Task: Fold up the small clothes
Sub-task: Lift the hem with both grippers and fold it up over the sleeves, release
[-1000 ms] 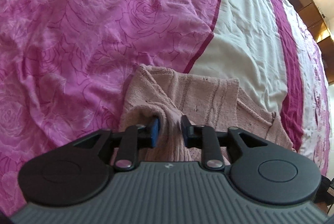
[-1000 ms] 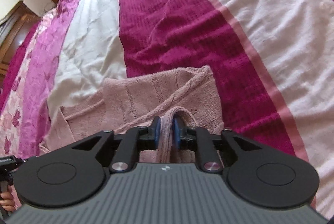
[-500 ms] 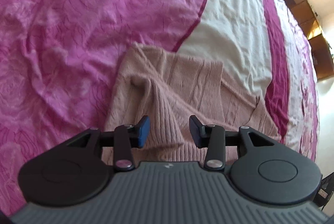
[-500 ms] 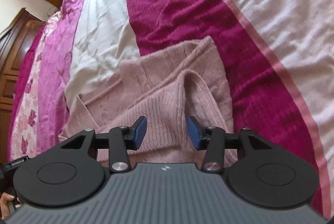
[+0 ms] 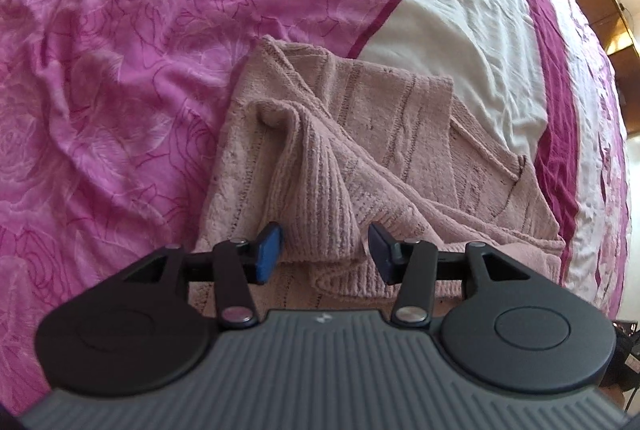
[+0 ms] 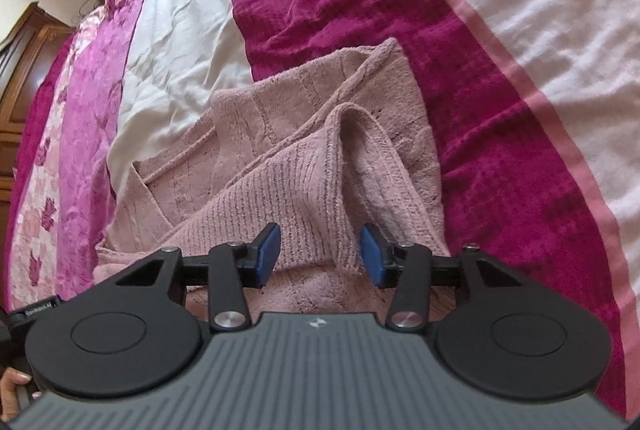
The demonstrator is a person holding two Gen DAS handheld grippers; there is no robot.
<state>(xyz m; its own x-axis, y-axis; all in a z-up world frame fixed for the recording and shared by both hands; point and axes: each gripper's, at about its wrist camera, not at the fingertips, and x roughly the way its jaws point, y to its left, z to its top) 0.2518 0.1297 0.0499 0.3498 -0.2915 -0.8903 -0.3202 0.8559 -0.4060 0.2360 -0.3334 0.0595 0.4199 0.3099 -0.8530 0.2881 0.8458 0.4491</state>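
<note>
1. Pink knit, ribbed, lies nearest: one small sweater (image 5: 360, 133) on the bed, its lower part doubled over the body, a raised ridge of cloth at each side edge.
2. Left claw (image 5: 324, 250) stands wide, blue pads apart with the ribbed ridge between them, nothing gripped. Right claw (image 6: 318, 256) likewise wide, straddling its own ridge, nothing gripped.
3. Count: one sweater, two claws, one bedspread (image 6: 520, 9). A fingertip (image 6: 12, 382) shows at the lower left edge of the right view.
4. Beyond the sweater: bedspread bands run rose-print pink, cream, deep magenta. Wooden furniture (image 6: 24, 41) along the far wall.
5. Judgement: the fold looks laid but untidy. Risk: the ridges are puckered, so they may slump and skew the fold. A pad pulling away low could snag the loose knit and drag the top layer open.
6. Risk: the bedspread is wrinkled and soft, so pressing down could shift the whole sweater.
</note>
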